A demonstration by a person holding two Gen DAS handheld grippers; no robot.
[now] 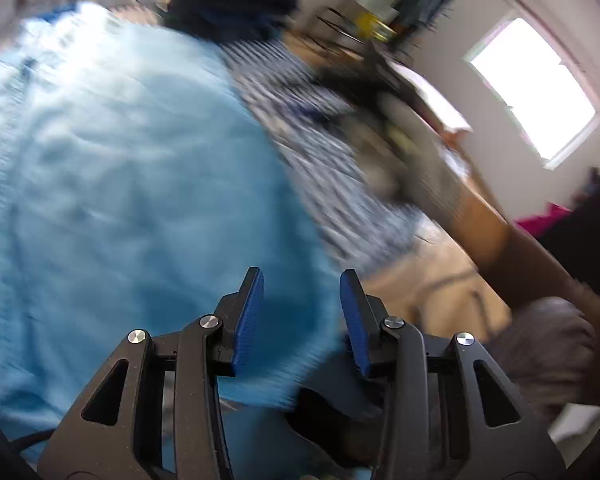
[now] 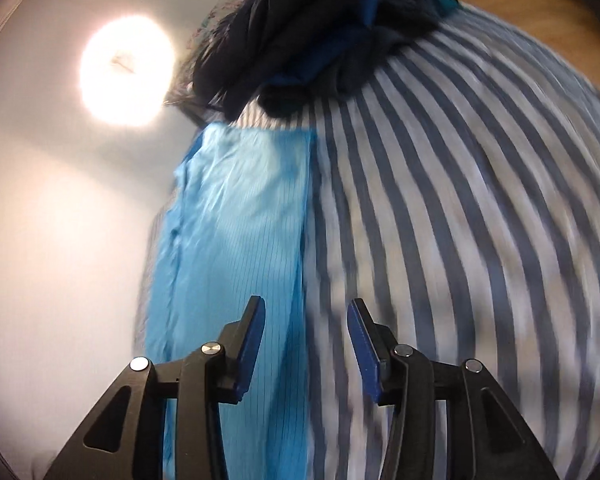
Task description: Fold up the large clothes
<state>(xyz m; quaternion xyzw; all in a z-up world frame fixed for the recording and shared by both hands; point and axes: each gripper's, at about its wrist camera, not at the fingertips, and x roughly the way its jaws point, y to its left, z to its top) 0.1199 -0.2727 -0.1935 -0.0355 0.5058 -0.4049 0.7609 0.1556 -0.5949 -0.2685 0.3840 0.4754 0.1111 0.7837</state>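
A large light blue garment (image 1: 132, 184) lies spread over a bed with a blue-and-white striped sheet (image 1: 320, 140). My left gripper (image 1: 302, 276) hovers over the garment's near right part, jaws open, with nothing between the blue pads (image 1: 248, 316). In the right wrist view the same light blue garment (image 2: 236, 240) lies as a long folded strip on the striped sheet (image 2: 460, 220). My right gripper (image 2: 307, 304) is open above the strip's right edge, holding nothing. The left wrist view is motion-blurred.
A heap of dark navy and blue clothes (image 2: 320, 28) sits at the bed's far end, also the dark heap (image 1: 228, 0). A person's forearm (image 1: 500, 248) reaches in from the right with a blurred grey object. White wall (image 2: 60, 240) left of the bed; bright window (image 1: 536, 84).
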